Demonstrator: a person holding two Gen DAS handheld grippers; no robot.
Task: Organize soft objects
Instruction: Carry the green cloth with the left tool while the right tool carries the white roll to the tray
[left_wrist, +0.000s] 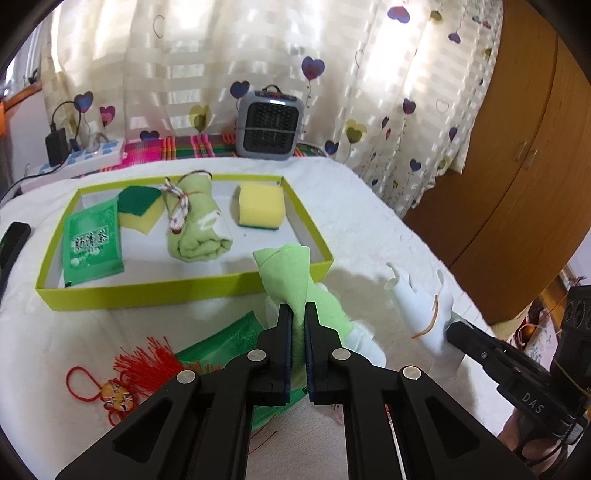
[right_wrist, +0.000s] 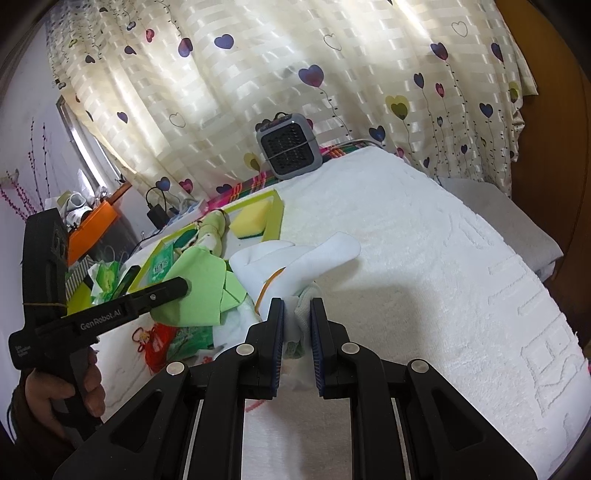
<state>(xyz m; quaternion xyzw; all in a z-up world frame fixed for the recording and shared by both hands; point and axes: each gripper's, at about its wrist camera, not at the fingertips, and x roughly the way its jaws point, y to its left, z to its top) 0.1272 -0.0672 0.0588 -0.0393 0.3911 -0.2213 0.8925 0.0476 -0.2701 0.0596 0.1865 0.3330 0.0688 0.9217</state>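
Note:
My left gripper (left_wrist: 298, 308) is shut on a light green cloth (left_wrist: 291, 273) and holds it up just in front of the yellow-green tray (left_wrist: 147, 290). The tray holds a green tea packet (left_wrist: 92, 242), a green-topped sponge (left_wrist: 138, 208), a rolled green towel (left_wrist: 195, 221) tied with cord, and a yellow sponge (left_wrist: 260, 208). My right gripper (right_wrist: 297, 308) is shut on a white cloth bundle (right_wrist: 295, 258) with an orange band; it also shows in the left wrist view (left_wrist: 421, 306). The green cloth shows in the right wrist view (right_wrist: 195, 288) with the left gripper (right_wrist: 177, 286) on it.
A red tasselled charm (left_wrist: 122, 387) and a green packet (left_wrist: 225, 339) lie on the white bedspread (right_wrist: 424, 258) near me. A grey heater (left_wrist: 271, 123) stands at the back. A power strip (left_wrist: 81, 157) and a dark phone (left_wrist: 13, 240) are at the left. A wooden wardrobe (left_wrist: 517, 166) stands to the right.

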